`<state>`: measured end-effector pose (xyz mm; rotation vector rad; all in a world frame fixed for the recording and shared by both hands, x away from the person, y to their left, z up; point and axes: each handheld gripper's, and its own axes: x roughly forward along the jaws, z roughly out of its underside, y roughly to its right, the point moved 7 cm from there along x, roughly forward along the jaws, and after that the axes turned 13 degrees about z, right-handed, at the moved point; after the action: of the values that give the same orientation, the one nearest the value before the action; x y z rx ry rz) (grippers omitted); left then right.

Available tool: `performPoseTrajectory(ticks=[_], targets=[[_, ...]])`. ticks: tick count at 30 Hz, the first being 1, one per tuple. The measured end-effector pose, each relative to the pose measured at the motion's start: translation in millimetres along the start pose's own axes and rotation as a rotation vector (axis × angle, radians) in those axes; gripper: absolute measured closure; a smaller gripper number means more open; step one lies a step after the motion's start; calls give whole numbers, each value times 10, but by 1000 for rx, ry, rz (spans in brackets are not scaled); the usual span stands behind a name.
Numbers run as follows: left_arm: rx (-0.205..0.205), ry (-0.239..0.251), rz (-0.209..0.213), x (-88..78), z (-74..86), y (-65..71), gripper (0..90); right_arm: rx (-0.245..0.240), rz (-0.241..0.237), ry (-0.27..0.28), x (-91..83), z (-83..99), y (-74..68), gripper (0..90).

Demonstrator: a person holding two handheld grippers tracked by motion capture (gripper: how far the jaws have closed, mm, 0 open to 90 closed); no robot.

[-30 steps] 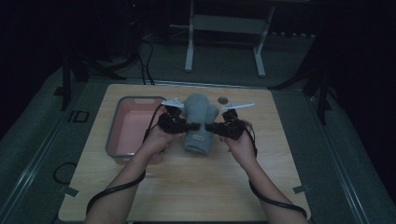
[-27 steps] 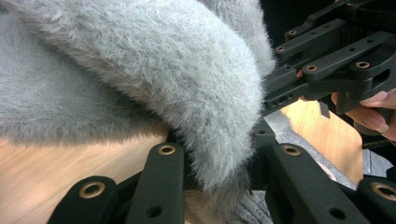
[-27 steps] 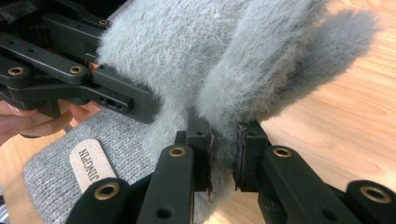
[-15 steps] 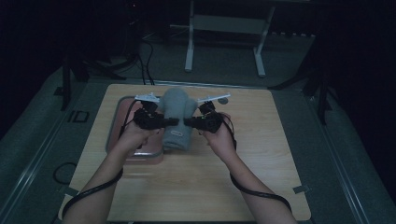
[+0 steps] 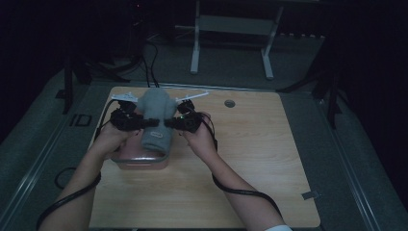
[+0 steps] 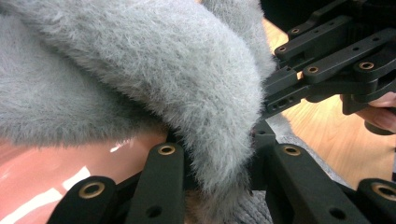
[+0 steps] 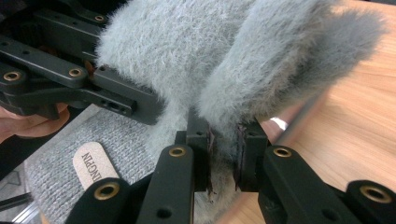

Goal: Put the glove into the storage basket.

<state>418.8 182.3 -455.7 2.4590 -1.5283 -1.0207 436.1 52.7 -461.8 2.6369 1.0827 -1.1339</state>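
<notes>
Both grippers are pinching a fuzzy grey garment [image 5: 156, 120] and holding it up above the table's [image 5: 250, 159] left side. The left gripper [image 5: 129, 119] is clamping one edge, jaws closed on the fabric; the right gripper [image 5: 185, 121] is clamping the other. Beneath it, a pink tray [image 5: 142, 161] is sitting near the left edge.

A tan oval label [image 7: 95, 164] lies on the grey knit fabric [image 7: 56, 179] in the right gripper view. Its dark capital letters appear to read "UNGPIN"; the first letters are cut off. On the dark floor [image 5: 48, 144] just off the desk's [image 5: 269, 159] left edge, large letters [image 5: 80, 120] read "ID".
</notes>
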Motion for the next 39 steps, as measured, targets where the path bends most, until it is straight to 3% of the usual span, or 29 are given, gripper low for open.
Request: performPoseTrajectory(ticks=[5,10,19,24,32,36,39], targets=[[-14,20,-14,-132,50,-76,741,-7,-12,-2,99,-67,-122,793],[-45,25,-19,-111,122,-174,739,-3,-9,-12,202,-72,-136,793],[-113,-32,-26,17,401,-373,737,4,9,-92,521,127,-118,792],[-151,-66,-41,80,531,-457,732,-18,33,-134,668,220,-130,789],[-211,-131,-95,207,638,-583,731,-29,76,-200,878,314,-89,788],[-246,-191,-125,271,667,-619,726,-35,91,-223,956,345,-67,781],[-248,-231,-153,305,683,-633,720,-52,104,-231,973,359,-62,762]])
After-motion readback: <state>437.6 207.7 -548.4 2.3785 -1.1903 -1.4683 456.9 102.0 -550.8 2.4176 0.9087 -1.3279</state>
